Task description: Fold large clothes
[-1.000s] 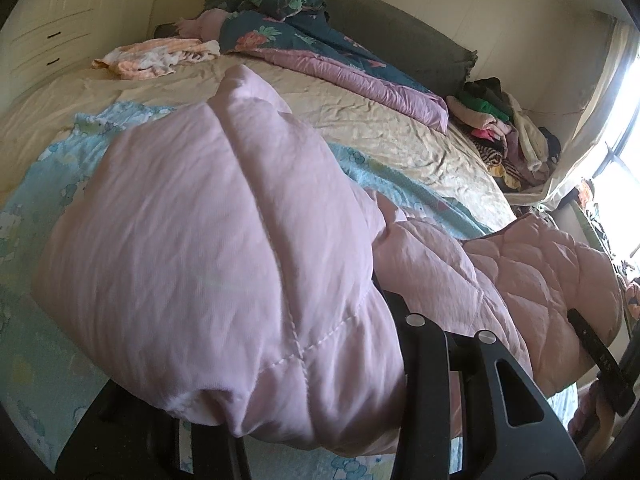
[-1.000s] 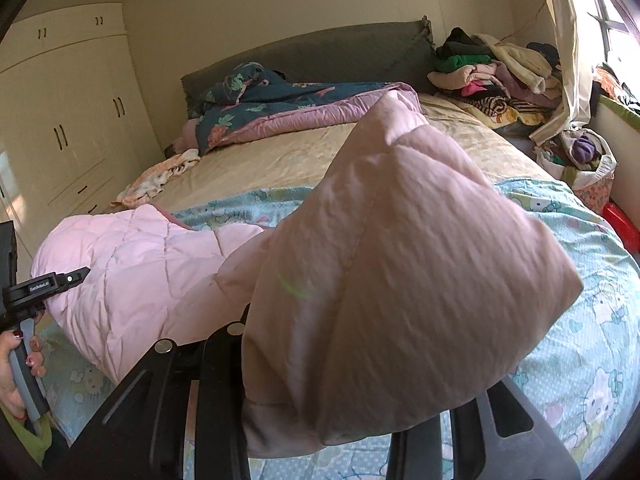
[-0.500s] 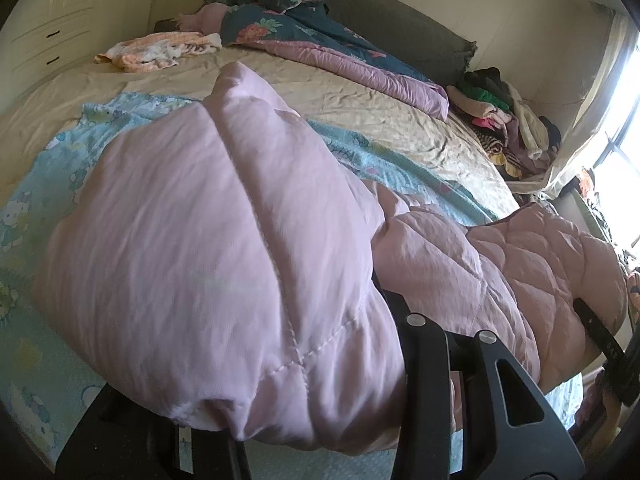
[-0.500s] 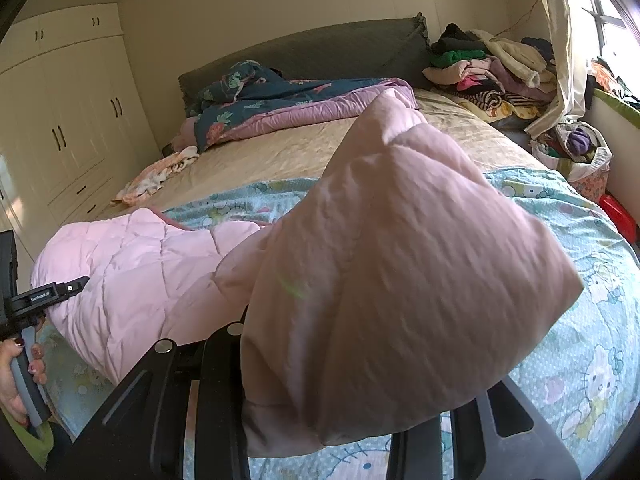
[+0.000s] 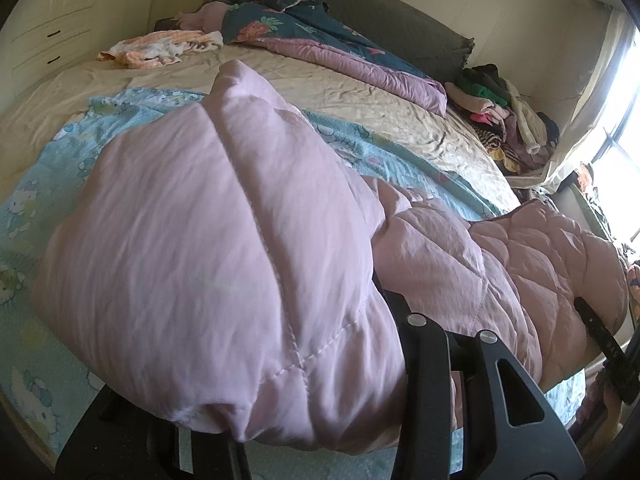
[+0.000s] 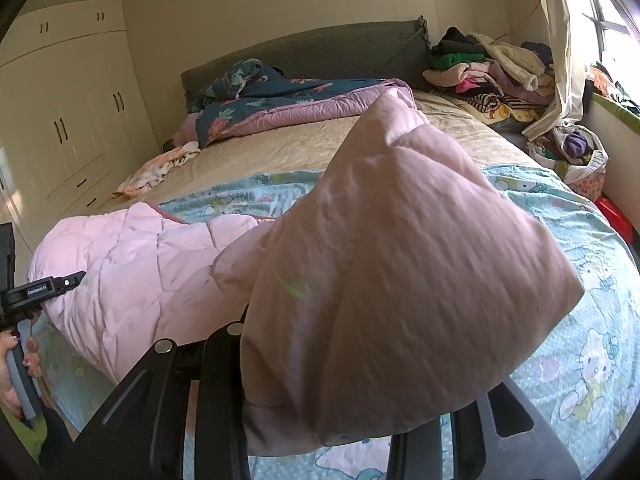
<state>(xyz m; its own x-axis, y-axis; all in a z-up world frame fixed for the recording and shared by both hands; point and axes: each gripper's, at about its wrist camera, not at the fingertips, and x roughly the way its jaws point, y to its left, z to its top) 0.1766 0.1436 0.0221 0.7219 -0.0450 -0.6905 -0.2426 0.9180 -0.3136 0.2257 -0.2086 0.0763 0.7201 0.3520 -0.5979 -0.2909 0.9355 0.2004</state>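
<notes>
Left wrist view: left gripper (image 5: pixel 304 412) clamped on bunched corner of pink quilted coat (image 5: pixel 208 240), fabric bulging over the jaws and filling centre of frame. Rest of coat trailing to 3 o'clock, draped along near edge of bed (image 5: pixel 360 96), on top of blue cartoon-print sheet (image 5: pixel 64 160). Right gripper's black body (image 5: pixel 608 344) poking in at 4 o'clock, at the coat's far end. Teal-and-purple duvet (image 5: pixel 320 40) heaped at 12 o'clock by headboard; peach-white garment (image 5: pixel 156 46) at 11 o'clock; clothes pile (image 5: pixel 504 120) at 2 o'clock beside curtain.

Right wrist view: right gripper (image 6: pixel 336 416) clamped on other bunched corner of same coat (image 6: pixel 400 280), puffy wad covering centre. Coat running out to 9 o'clock, lying over sheet (image 6: pixel 580 360) at bed's near edge. Left gripper (image 6: pixel 40 292) at 9 o'clock, person's hand (image 6: pixel 16 364) on its handle at 8 o'clock. Duvet (image 6: pixel 288 100) at 12 o'clock, clothes pile (image 6: pixel 488 76) at 1 o'clock, wardrobe (image 6: pixel 60 120) at 10 o'clock.
</notes>
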